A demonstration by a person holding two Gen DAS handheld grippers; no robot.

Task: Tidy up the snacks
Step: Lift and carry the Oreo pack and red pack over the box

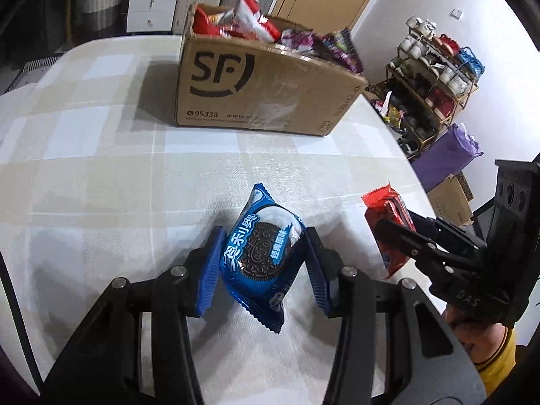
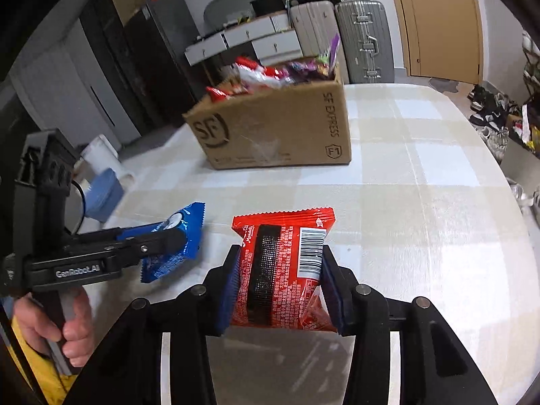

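1. Left gripper (image 1: 263,263): jaws clamped on blue Oreo packet (image 1: 261,256), lifted off bench (image 1: 101,155).
2. Right gripper (image 2: 281,283): jaws closed on red snack packet (image 2: 283,270), also held clear.
3. Advice: keep both grips firm; carry over cardboard box (image 1: 266,91) rim ahead of jaws, release above snacks.
4. Bench: checked cloth. Room: suitcases (image 2: 364,40), cluttered shelf (image 1: 435,81).

Both wrist views close, angled down over table (image 1: 101,168); both share cardboard box (image 2: 276,128) ahead.
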